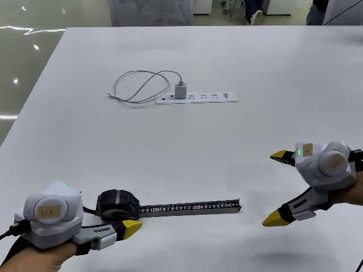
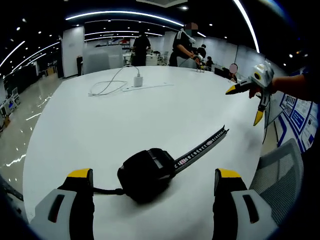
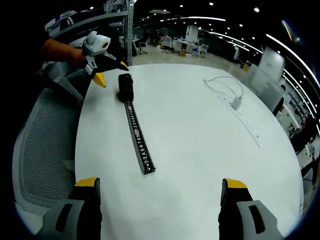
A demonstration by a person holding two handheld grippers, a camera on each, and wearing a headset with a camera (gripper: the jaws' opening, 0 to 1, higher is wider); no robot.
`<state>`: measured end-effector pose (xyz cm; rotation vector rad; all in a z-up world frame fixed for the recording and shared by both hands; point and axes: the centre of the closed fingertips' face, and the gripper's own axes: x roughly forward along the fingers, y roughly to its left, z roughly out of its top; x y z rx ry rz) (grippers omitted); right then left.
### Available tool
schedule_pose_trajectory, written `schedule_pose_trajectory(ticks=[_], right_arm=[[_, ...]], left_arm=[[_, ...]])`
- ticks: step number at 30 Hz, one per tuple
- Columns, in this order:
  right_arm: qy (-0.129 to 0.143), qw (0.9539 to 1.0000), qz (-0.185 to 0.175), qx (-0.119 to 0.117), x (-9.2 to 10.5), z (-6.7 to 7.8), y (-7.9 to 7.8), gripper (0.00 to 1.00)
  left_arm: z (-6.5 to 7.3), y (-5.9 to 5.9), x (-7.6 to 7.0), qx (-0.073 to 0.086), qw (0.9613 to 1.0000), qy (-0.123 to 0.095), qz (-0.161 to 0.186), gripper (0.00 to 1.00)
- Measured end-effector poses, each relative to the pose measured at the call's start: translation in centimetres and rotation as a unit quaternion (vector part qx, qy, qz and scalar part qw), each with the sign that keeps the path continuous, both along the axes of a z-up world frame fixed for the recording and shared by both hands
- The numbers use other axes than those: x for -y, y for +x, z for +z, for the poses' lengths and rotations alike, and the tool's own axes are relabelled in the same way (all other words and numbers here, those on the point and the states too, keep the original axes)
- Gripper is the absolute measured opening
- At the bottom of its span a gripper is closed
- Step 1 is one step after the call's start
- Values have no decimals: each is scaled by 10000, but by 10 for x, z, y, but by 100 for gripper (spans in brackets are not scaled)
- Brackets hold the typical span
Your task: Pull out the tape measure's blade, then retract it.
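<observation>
The black tape measure case (image 1: 118,205) rests on the white table (image 1: 187,147) near its front left. Its dark blade (image 1: 190,208) lies flat, drawn out to the right, ending at a hook (image 1: 239,204). My left gripper (image 1: 116,215) is open around the case (image 2: 147,172), its yellow tips wide on either side and not touching it. My right gripper (image 1: 277,186) is open in the air to the right of the blade's end, holding nothing. In the right gripper view the blade (image 3: 137,140) runs away from my right gripper (image 3: 160,183) toward the case (image 3: 125,86) and the left gripper (image 3: 111,73).
A white power strip (image 1: 198,97) with a plugged charger (image 1: 180,89) and a looped cable (image 1: 139,86) lies farther back on the table. A grey mesh chair (image 3: 45,150) stands at the table's near edge. People stand beyond the table's far end (image 2: 182,47).
</observation>
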<state>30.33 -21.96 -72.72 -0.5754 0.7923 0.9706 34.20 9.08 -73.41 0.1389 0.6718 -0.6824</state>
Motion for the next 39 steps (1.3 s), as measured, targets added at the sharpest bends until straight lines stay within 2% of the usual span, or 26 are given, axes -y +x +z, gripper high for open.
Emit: schedule_pose_trajectory(ticks=[2, 6, 9, 12, 16, 19, 21, 23, 25, 27, 31, 33, 39], right_arm=[[-26, 10000, 56, -23, 0, -2, 2, 99], [-38, 9999, 139, -69, -8, -3, 3, 99], [-72, 9997, 219, -89, -11, -6, 5, 99], [-50, 9995, 256, -202, -13, -9, 5, 99], [-71, 9991, 311, -285, -16, -12, 5, 99], [-104, 9988, 361, -315, -16, -14, 5, 99], [-120, 9986, 391, -339, -17, -16, 6, 99], [-158, 9983, 433, -357, -17, -19, 6, 99], [-199, 9979, 481, -387, -17, -23, 6, 99], [-232, 9975, 512, -421, -19, -26, 7, 99], [-274, 9965, 625, -480, -22, -30, 7, 99], [-262, 9960, 640, -560, -25, -32, 6, 99], [-316, 9949, 738, -608, -31, -42, 10, 99]], left_arm=[[-1, 3, 1, 19, 9999, 24, 108, 99], [-2, 4, 5, 5, 9998, -83, 205, 99], [-2, 6, 6, 85, 9996, -37, 257, 99], [-1, 7, 7, 46, 9991, -132, 394, 99], [-1, 10, 6, 146, 9986, -85, 495, 99], [-2, 11, 4, 109, 9981, -80, 608, 99], [0, 12, 6, 84, 9970, -255, 726, 99], [0, 12, 6, 95, 9962, -302, 814, 99], [-2, 13, 7, 172, 9960, -263, 841, 99], [-4, 12, 9, 352, 9973, -11, 643, 99], [-5, 10, 14, 462, 9965, -102, 686, 99], [-7, 11, 14, 620, 9957, -17, 690, 99], [-8, 17, 6, 635, 9903, -137, 1231, 99]])
